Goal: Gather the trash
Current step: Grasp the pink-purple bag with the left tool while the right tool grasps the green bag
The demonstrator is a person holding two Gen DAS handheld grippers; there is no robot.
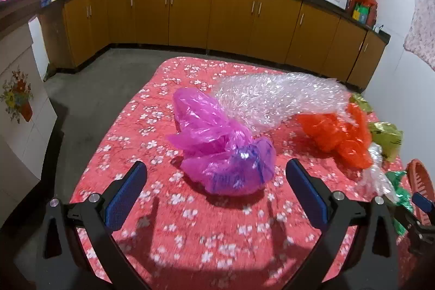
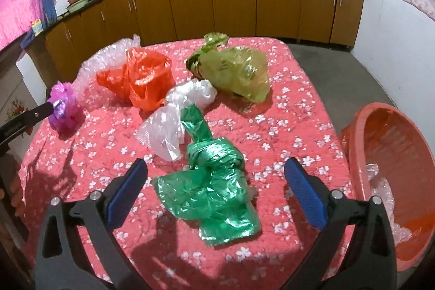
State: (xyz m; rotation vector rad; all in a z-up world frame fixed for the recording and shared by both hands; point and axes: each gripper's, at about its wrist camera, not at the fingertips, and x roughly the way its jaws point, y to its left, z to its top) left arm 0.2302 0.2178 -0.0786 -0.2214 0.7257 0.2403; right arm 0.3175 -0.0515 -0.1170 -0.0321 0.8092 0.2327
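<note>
Crumpled plastic bags lie on a table with a red floral cloth (image 2: 285,110). My left gripper (image 1: 216,182) is open, its jaws either side of a purple bag (image 1: 225,156), just short of it. Behind it lie bubble wrap (image 1: 272,97) and an orange bag (image 1: 339,135). My right gripper (image 2: 216,181) is open around the near end of a green bag (image 2: 212,181). Beyond it lie a white bag (image 2: 176,116), an orange bag (image 2: 141,78), an olive bag (image 2: 236,69), bubble wrap (image 2: 106,56) and the purple bag (image 2: 64,108).
An orange basin (image 2: 391,175) with clear plastic in it stands at the table's right edge, tilted; its rim shows in the left wrist view (image 1: 420,181). Yellow kitchen cabinets (image 2: 233,4) line the far wall. Grey floor (image 1: 89,105) surrounds the table.
</note>
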